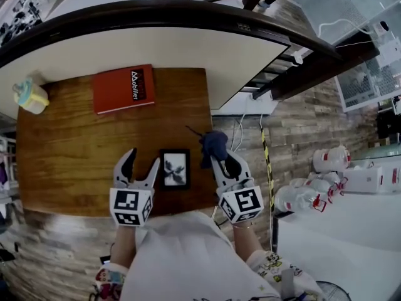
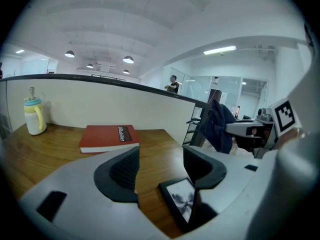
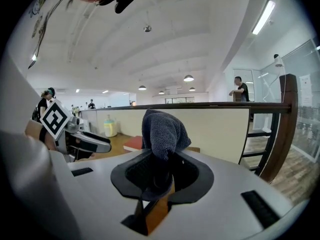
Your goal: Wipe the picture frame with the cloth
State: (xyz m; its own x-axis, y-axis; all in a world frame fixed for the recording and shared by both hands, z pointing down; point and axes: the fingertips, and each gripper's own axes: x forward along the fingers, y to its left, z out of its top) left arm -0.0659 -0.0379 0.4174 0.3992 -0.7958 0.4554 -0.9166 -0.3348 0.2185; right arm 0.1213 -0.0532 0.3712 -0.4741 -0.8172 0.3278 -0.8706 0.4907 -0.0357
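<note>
Picture frame (image 1: 175,168) is lying flat on the wooden table (image 1: 75,149), close to the near edge and towards the near-right corner, glass side up. It's sitting between the two grippers.

Cloth (image 1: 213,146) is sitting bunched in the right gripper (image 1: 223,162), jaws clamped on its lower end and the rest standing up out of them. It's hanging in the air just beside the frame's far-right corner, over the table's right edge, and I'm not seeing it touch the frame. The right gripper view is looking level across the room, so that gripper isn't pointing down at the glass.

Left gripper (image 1: 143,162) is hovering with jaws apart and nothing between them. Its right jaw is sitting at the frame's left edge; can't tell if it's touching.

Progress, as I'm reading it: the cloth pickup is done, the wipe itself is not under way. What's left:
- steadying the frame, probably with the left gripper
- bringing the cloth down onto the glass
- passes across glass and border

Can't judge from here whether the frame is clean or dusty.

Further out, a red book (image 1: 124,88) is lying by the far edge and a baby bottle (image 1: 30,96) is standing at the far-left corner, both well apart from the work.
</note>
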